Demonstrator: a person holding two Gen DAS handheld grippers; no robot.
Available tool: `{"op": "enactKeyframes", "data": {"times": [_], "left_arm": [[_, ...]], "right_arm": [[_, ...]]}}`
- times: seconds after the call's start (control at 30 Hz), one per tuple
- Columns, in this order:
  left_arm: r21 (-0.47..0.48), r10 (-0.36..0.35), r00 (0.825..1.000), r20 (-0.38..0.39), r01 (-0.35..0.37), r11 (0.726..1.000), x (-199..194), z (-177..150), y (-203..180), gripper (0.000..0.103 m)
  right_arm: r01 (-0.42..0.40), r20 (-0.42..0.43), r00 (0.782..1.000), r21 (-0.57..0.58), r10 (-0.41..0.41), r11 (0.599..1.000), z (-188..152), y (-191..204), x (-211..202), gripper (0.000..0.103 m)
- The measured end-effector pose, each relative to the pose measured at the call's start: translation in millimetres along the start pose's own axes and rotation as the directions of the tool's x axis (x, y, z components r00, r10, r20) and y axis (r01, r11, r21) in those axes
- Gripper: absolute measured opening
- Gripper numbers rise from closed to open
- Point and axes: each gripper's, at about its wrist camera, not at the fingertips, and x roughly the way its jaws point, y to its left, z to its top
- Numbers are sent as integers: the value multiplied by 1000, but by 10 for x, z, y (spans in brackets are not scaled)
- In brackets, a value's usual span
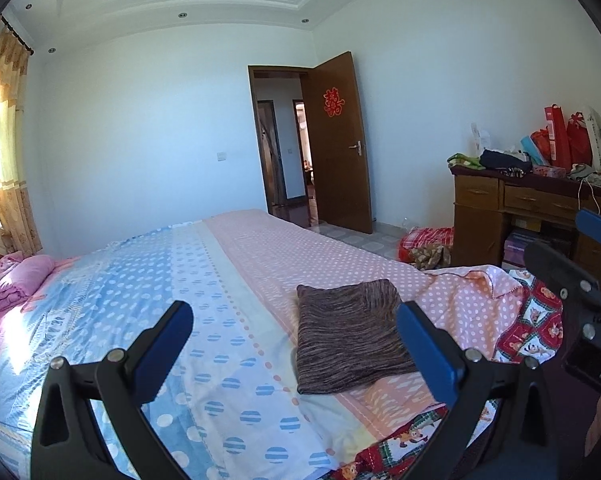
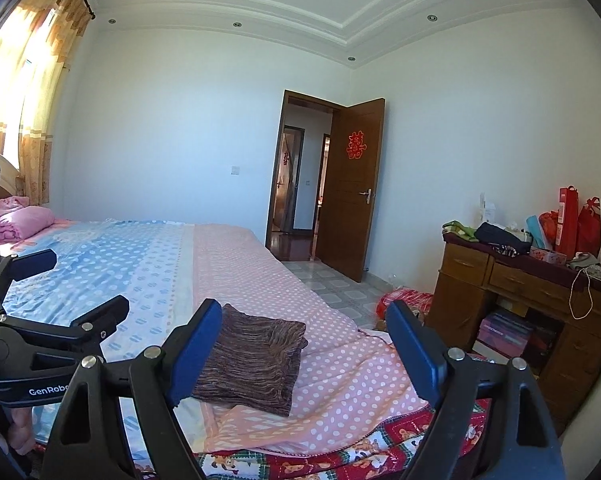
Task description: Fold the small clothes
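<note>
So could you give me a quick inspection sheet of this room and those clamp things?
Surface: bed under a blue and pink dotted sheet, cartoon-print quilt at the near edge.
Job's things: brown striped garment, folded into a rectangle, lying flat on the pink half.
Clutter: pink bedding by the headboard; bags and clothes on the wooden desk; red bundle on the floor.
Grippers: left hand-held gripper open, empty; right hand-held gripper open, empty.
Cables: white cord hanging off the desk.
Surroundings: open wooden door, curtained window.
</note>
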Motion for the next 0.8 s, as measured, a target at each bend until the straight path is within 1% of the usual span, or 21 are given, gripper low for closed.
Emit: {"op": "enactKeyframes", "data": {"times": [0.1,0.4,0.8], "left_arm": [[10,14,1000,3,-14,1000,-13,-7,-20,103],[14,5,1000,-27,-5,1000,26,-14,-31,103],[17,9,1000,-30,-8,1000,16,-9,-36,103]], "right_arm": [[-11,-1,1000,-3,11,1000,-10,25,-15,85],[-21,-14,1000,6,21,1000,-32,6,-5,85],[-26,-30,999,25,27,999,-32,-13,26,85]]}}
